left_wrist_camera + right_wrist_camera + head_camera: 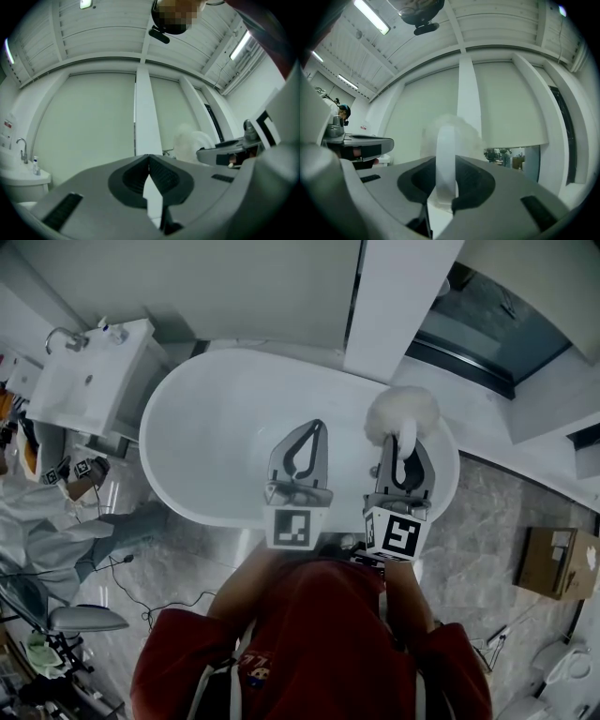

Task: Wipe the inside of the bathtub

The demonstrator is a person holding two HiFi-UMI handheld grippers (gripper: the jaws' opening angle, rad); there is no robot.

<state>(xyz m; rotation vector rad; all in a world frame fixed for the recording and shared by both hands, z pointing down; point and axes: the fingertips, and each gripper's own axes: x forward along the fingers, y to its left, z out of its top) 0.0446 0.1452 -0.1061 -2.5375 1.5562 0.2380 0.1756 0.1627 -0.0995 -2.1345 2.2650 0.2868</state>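
The white bathtub (211, 423) lies below and ahead of you, its long axis running from far left to near right, with its inside beneath both tools. Your right gripper (403, 446) is clamped on the flat white handle (446, 161) of a fluffy white duster (401, 412), whose head hangs over the tub's right end, so the stroke should go down and leftward along that axis. Your left gripper (317, 429) is over the tub's middle, pressed together on nothing.
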